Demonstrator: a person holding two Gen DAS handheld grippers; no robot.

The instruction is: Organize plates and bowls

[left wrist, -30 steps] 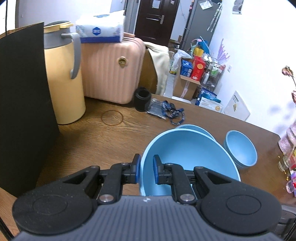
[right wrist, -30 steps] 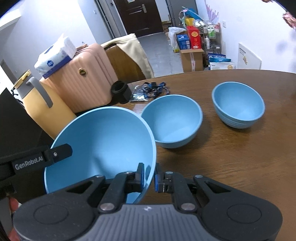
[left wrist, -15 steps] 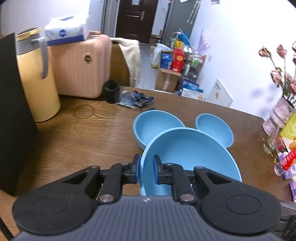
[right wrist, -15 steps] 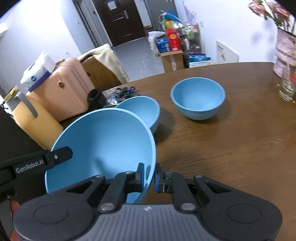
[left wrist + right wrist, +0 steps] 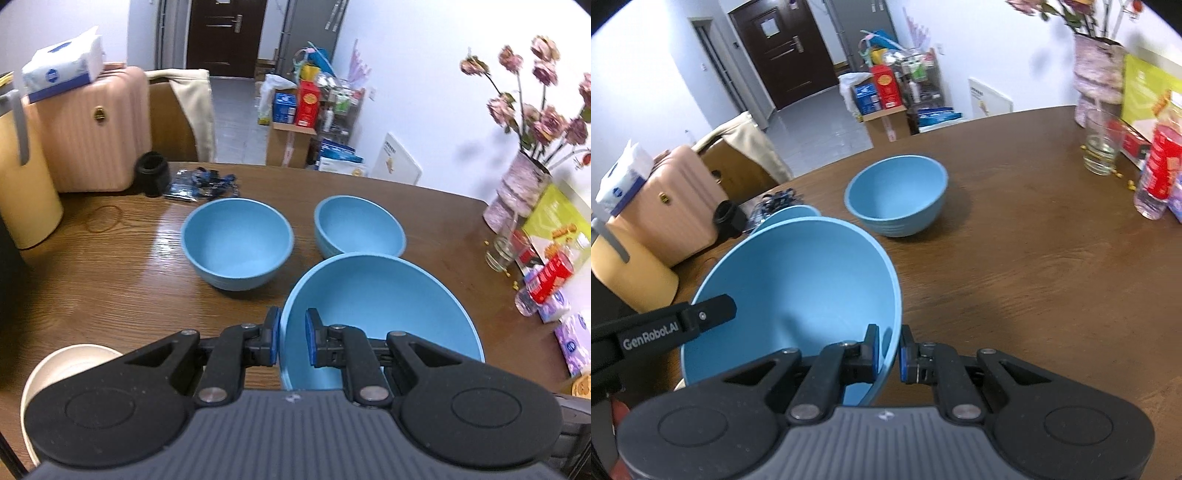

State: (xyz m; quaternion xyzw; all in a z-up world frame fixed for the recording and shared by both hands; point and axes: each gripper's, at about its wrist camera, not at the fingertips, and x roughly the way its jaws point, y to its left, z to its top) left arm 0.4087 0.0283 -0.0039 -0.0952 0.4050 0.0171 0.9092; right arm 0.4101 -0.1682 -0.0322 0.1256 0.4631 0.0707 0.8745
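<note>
A large light-blue bowl hangs above the wooden table, held from both sides. My left gripper is shut on its left rim, one pad inside and one outside. My right gripper is shut on the right rim of the same large bowl. Beyond it, two smaller blue bowls stand on the table, one on the left and one on the right. In the right wrist view the right small bowl shows fully; the other one is mostly hidden behind the held bowl.
A cream dish lies at the near left edge. A vase of dried flowers, a glass, a bottle and packets crowd the right side. A yellow jug, pink suitcase and black cup stand far left.
Both grippers have carried the large bowl rightward across the table. The two small bowls now sit further left in view, and the vase, glass and bottle have come into view.
</note>
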